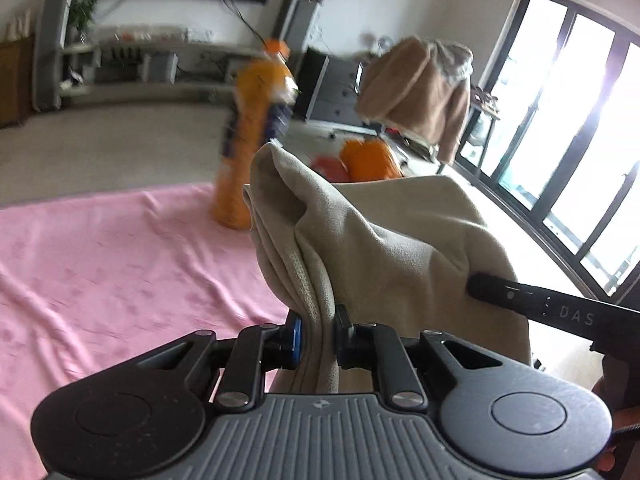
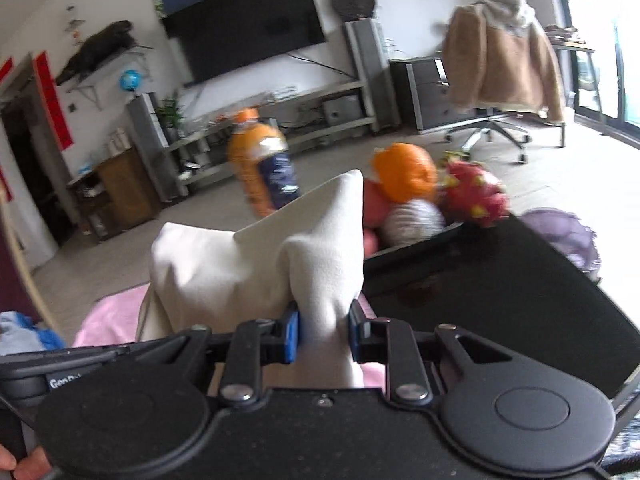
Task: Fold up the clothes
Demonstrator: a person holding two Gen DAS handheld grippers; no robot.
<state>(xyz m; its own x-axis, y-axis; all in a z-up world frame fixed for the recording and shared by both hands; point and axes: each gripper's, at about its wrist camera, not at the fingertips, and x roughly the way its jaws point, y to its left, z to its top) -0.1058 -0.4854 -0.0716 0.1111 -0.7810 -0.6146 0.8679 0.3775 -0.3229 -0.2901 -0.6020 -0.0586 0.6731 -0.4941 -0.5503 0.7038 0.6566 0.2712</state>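
A beige garment (image 1: 380,236) hangs bunched up above the pink blanket (image 1: 100,264). My left gripper (image 1: 318,336) is shut on a folded edge of it, with the cloth pinched between the blue pad and the black pad. In the right wrist view the same garment (image 2: 256,264) looks cream-white, and my right gripper (image 2: 323,334) is shut on another bunched part of it. The right gripper's black body (image 1: 560,312) reaches into the left wrist view from the right, against the cloth.
An orange drink bottle (image 1: 248,140) stands at the blanket's far edge. Fruit lies behind the garment: an orange (image 2: 404,174), a dragon fruit (image 2: 472,192). A black tray or panel (image 2: 500,288) sits to the right. A chair with a tan jacket (image 2: 500,52) stands on the floor beyond.
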